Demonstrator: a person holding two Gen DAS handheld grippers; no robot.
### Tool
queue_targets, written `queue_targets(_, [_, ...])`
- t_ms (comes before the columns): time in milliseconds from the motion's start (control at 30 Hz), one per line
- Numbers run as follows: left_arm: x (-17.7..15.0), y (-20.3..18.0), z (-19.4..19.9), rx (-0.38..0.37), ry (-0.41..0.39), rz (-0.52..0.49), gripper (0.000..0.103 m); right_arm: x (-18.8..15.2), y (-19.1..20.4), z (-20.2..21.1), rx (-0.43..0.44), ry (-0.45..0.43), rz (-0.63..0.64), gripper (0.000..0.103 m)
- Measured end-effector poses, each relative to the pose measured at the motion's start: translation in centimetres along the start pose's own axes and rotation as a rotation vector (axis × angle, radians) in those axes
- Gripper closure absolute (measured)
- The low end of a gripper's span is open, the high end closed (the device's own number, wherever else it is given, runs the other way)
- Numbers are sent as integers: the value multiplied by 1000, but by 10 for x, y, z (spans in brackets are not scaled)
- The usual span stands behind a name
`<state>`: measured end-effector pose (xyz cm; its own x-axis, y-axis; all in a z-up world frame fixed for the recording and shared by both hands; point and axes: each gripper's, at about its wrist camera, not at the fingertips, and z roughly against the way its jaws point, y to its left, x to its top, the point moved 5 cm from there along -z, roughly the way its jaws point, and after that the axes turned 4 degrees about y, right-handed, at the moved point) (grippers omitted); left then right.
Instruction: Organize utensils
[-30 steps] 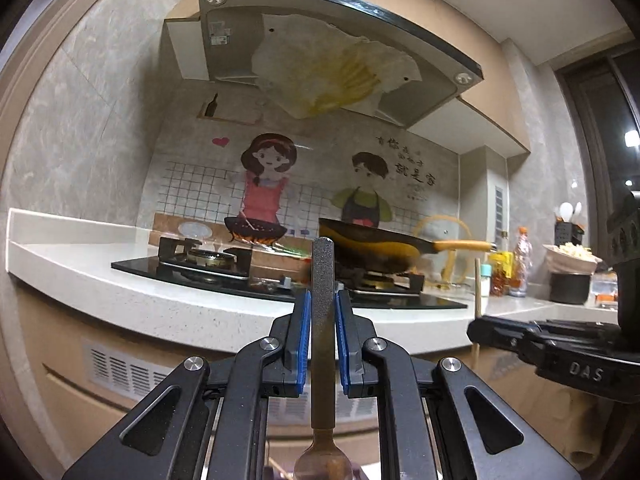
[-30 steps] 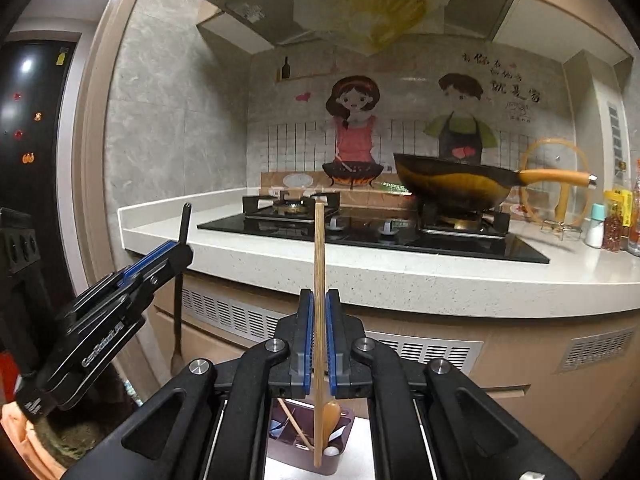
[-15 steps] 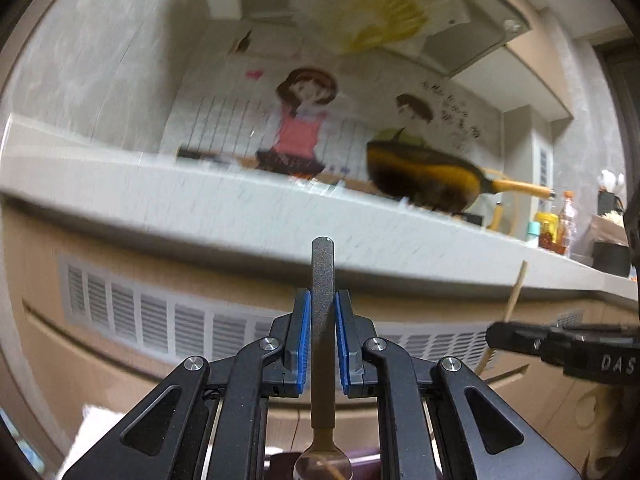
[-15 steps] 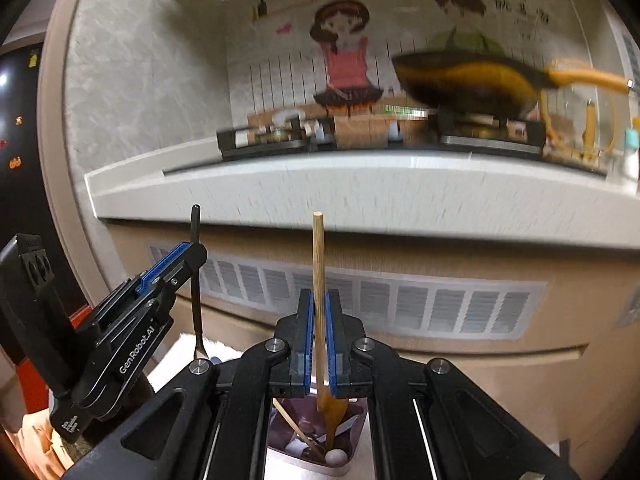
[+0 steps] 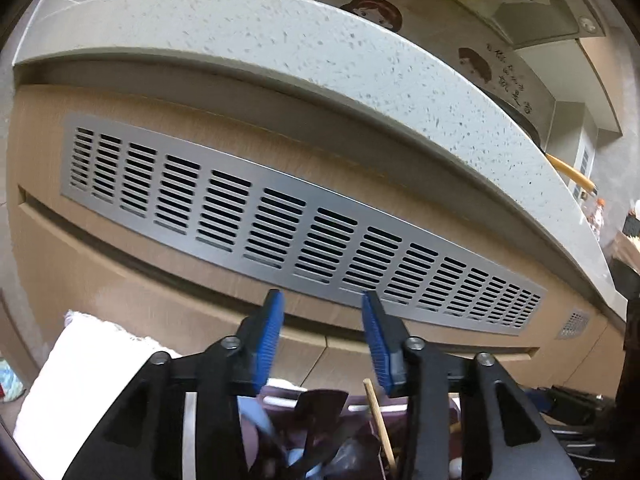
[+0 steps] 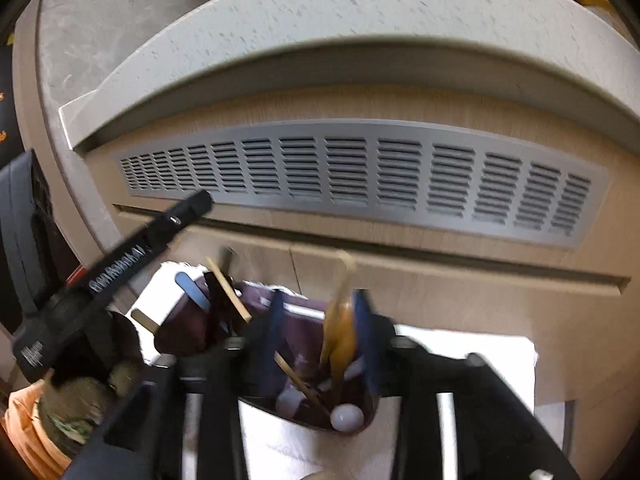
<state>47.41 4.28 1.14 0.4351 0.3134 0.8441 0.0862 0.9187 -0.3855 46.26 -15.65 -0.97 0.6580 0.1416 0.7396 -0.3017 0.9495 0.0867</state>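
My left gripper [image 5: 322,300] is open and empty, low over a dark purple utensil holder [image 5: 360,404] with several utensils in it, among them a wooden stick [image 5: 380,424]. My right gripper [image 6: 320,300] is open above the same holder [image 6: 304,344]. A wooden spoon [image 6: 340,328] stands between its pads with its bowl down in the holder; the view is blurred. The left gripper [image 6: 132,248] shows at the left of the right wrist view, over more utensils [image 6: 228,292].
A cabinet front with a long metal vent grille [image 5: 280,228] and a white speckled counter edge [image 5: 320,52] are straight ahead. A white cloth [image 5: 80,380] lies under the holder. An orange item [image 6: 28,432] sits at the lower left of the right wrist view.
Both grippers dropped down to the holder and opened. The dark-handled spoon left the left gripper. The wooden spoon is loose between the right pads, bowl in the holder.
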Motion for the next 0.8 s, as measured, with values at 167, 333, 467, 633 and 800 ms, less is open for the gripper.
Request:
queue_targets(167, [-6,-1,33,59,24,-29,31,-19,-12,22,-28,-10,-55,44])
queue_targets(333, [-24,-8,90,107,22,-93,13,-45,-13,65,-89,-69,-69,34])
queue_targets(467, [-46,-20,142,136,12,-154,0,-70,2,106,-119,-139,-72,11])
queue_targets(633, [-88,-37,201,165,28,-223,0,-109,20,146,-133,-178,-84,5])
queue_targets(800, [-129,-43,248,186,32,-259,0,-153,32,182,-186,-229,-96,1])
